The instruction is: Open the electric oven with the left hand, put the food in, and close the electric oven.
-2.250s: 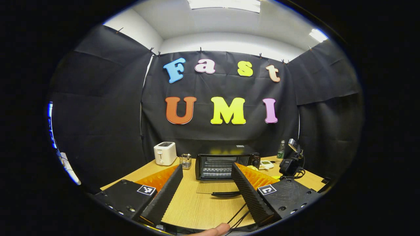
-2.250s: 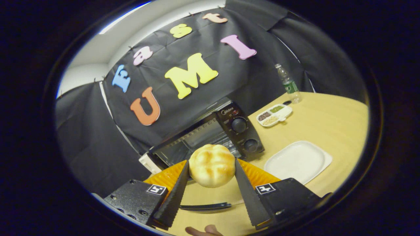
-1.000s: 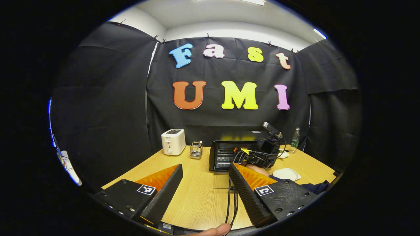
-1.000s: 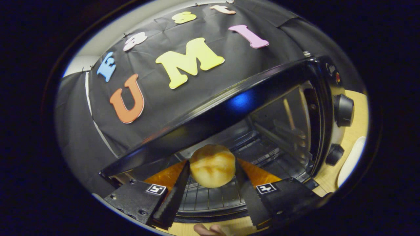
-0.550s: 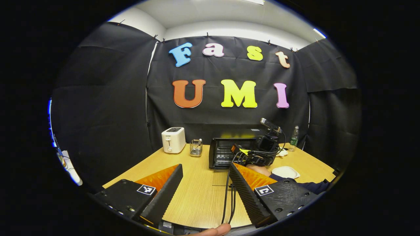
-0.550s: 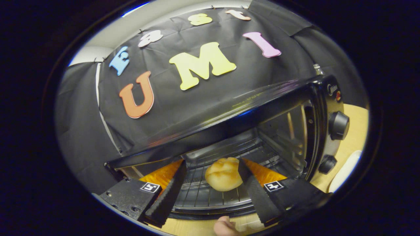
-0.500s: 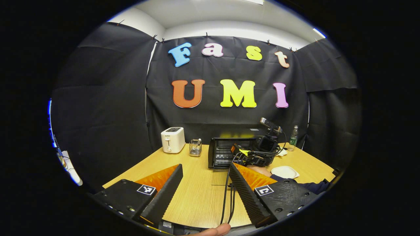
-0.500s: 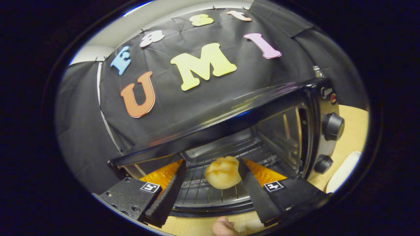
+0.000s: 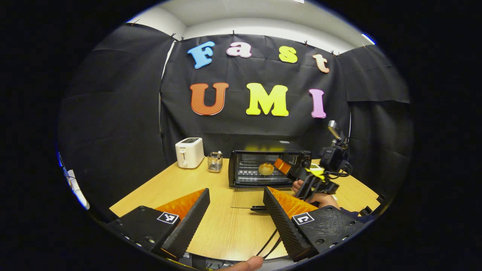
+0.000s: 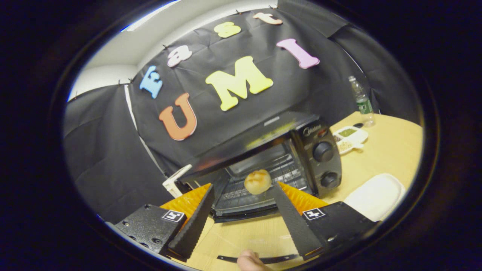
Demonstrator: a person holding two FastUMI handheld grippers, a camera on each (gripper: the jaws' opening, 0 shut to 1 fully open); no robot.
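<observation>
We see a wooden bench [image 9: 211, 226] walled by black cloth [image 9: 113, 113]; the oven [image 9: 263, 171] stands open, bun [image 10: 257, 181] inside. Both claws, left [image 9: 235, 222] and right [image 10: 241, 222], are spread, empty.

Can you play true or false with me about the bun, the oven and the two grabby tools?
1. The bun sits on the rack inside the oven. True.
2. The oven door is closed. False: it lies folded down, open, on the table.
3. The right tool is squeezing the bun. False: it is open, and the bun lies beyond its fingers.
4. The left tool is open and holds nothing. True.
5. The white plate has food on it. False: it is bare.
</observation>
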